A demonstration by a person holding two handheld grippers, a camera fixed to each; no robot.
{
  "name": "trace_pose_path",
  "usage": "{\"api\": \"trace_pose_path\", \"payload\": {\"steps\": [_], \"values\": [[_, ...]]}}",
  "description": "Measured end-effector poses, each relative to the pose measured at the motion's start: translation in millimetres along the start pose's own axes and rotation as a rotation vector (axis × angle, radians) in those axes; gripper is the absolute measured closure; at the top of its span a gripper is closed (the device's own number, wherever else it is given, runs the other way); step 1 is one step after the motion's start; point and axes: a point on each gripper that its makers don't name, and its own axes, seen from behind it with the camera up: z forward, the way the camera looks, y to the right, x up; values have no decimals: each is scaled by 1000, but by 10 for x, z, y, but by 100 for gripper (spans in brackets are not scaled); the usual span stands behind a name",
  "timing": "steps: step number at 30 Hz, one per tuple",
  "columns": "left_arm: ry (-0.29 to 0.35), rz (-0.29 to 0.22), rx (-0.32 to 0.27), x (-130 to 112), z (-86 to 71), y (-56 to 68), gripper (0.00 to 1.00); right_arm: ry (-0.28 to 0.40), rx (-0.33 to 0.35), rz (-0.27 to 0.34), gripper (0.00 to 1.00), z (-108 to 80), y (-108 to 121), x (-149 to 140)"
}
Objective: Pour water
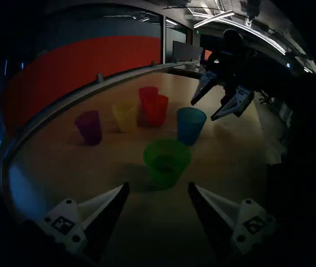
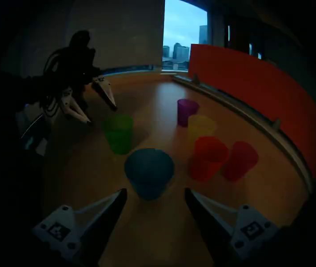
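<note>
Left gripper [image 1: 158,184] jaws open, empty, green cup [image 1: 166,162] just ahead | right gripper [image 2: 154,190] jaws open, blue cup [image 2: 149,172] near on tabletop [image 1: 229,151] | cups look light, thin plastic: take mid-wall, gently

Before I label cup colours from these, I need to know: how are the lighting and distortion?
Left gripper view: dim, yet the green cup reads clearly; ceiling light strips glare; the table edge bows from the fisheye. Right gripper view: equally dark, the window bright against it, the blue cup dull, the left gripper nearly a silhouette.
</note>
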Motion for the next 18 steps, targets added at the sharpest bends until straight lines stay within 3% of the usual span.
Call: {"api": "trace_pose_path", "payload": {"steps": [12,18], "values": [[88,-79,131,109,-287,-317,2,50,-89,100,0,-241,102,33],[129,-113,163,150,-407,-399,2,81,-153,103,0,-393,198,62]]}}
